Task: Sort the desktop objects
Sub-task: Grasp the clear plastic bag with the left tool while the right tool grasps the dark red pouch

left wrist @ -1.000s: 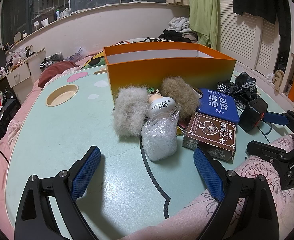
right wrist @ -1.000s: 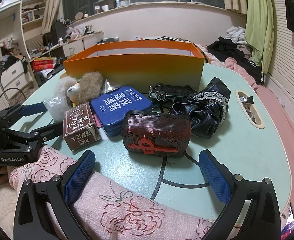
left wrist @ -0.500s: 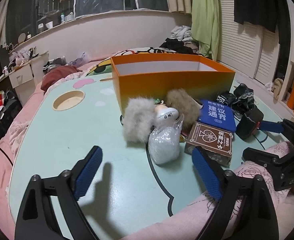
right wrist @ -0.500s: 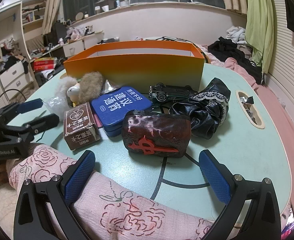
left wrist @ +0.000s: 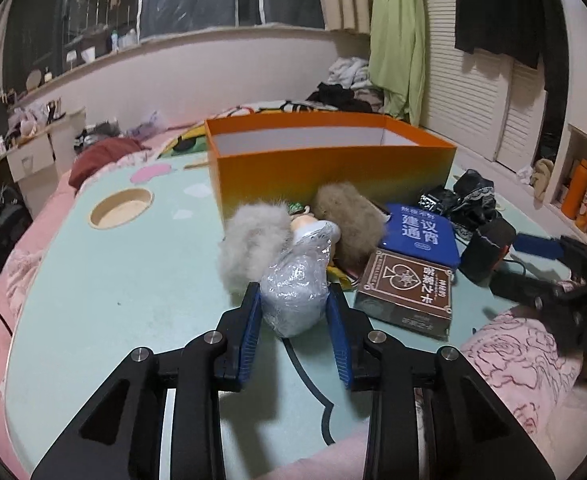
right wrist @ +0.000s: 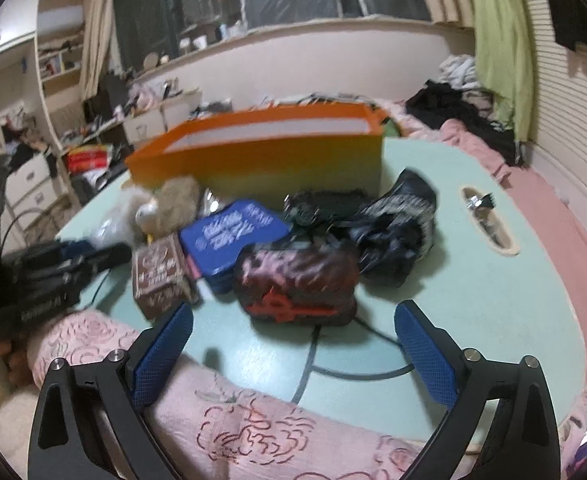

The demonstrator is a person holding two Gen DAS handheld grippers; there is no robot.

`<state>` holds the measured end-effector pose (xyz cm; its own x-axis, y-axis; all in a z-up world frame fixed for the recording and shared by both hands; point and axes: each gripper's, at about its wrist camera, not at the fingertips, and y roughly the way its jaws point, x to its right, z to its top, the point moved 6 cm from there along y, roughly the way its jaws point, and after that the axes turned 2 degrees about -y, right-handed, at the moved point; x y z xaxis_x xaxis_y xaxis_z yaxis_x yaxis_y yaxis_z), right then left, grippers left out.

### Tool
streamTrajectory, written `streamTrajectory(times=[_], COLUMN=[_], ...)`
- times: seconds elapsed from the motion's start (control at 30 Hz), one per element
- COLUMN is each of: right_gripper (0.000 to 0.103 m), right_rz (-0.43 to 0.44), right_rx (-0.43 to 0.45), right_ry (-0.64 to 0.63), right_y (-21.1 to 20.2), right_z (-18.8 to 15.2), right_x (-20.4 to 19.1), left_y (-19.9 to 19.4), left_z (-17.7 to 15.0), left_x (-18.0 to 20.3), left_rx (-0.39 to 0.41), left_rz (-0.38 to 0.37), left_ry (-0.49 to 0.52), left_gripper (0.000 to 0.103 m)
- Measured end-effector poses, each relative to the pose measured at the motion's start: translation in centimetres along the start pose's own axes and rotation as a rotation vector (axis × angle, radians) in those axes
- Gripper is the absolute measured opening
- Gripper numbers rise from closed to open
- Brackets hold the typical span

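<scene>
We see the pale green desk (left wrist: 93, 280) carrying an orange box (left wrist: 333, 168) toward its far edge. Before the box, near the desk's middle, our left gripper (left wrist: 295, 312) has just been closing and now clamps a crinkled clear plastic bag (left wrist: 293, 292) of white stuff. Our right gripper (right wrist: 293, 352) stands wide apart, empty, before a dark red pouch (right wrist: 297, 284) by the near edge.

Motion blur smears the right wrist view; print on the blue tin (right wrist: 235, 236) is unreadable.
</scene>
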<state>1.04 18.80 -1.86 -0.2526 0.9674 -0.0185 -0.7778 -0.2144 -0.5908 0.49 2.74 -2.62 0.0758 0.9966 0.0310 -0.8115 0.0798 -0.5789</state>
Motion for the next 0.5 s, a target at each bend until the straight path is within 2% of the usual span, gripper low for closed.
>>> streamTrajectory(times=[0.1,0.13,0.17,0.2,0.33,0.4,0.5], right_gripper=[0.093,0.086,0.068,0.061,0.061,0.061,0.061], right_rz=[-0.038,-0.043,-0.038,-0.024,0.001,0.032,0.067], right_rx=[-0.008,-0.013,-0.017,-0.03,0.01,0.057,0.12], right_ry=[-0.019,-0.022,-0.023,-0.025,-0.032,-0.047,-0.037], right_y=[0.6,0.7,0.9,1.3,0.2,-1.2,-2.9], right_z=[0.7,0.7,0.7,0.7,0.4,0.7,2.8], right_x=[-0.4,-0.4,-0.5,-0.7,-0.8,-1.3,-1.7], left_y=[-0.3,-0.3,-0.5,-0.6,-1.5,-2.2,-3.1], left_z=[0.1,0.2,0.2,0.3,0.6,1.0,2.4], left_x=[0.0,-0.1,-0.2,-0.3,-0.1,0.0,0.2], left_rx=[0.015,0.018,0.025,0.033,0.061,0.074,0.086], left_rz=[-0.002,-0.001,-0.003,-0.006,-0.004,-0.007,-0.028], left_ry=[-0.009,-0.014,-0.018,-0.019,-0.001,0.009,-0.004], left_gripper=[0.034,0.034,0.034,0.034,0.034,0.034,0.033])
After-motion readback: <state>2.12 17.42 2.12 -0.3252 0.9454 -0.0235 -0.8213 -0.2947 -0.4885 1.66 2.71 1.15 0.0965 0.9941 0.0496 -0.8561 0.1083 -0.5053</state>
